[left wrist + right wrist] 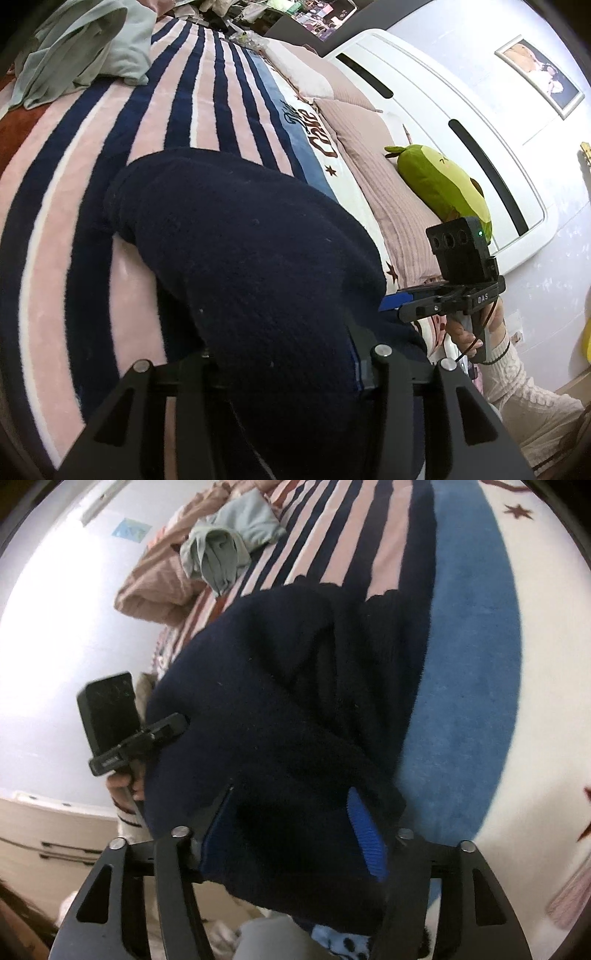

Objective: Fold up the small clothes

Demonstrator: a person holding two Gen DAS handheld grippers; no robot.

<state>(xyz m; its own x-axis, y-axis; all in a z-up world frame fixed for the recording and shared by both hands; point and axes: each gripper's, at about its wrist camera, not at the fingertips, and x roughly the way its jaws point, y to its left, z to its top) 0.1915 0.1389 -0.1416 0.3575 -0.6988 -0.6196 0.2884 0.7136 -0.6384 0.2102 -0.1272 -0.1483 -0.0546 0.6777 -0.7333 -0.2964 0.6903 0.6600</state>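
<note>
Navy knit garment (236, 258) drapes between both tongs on the striped blanket (74, 155); whether either grips, I cannot tell.

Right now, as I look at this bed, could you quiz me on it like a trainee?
1. True or false: the avocado plush lies by the white headboard.
2. The sweater nearest the cameras is: A navy, B yellow, C white.
3. What pattern does the blanket under the sweater have?

Key: 1 true; 2 A; 3 stripes.
</note>
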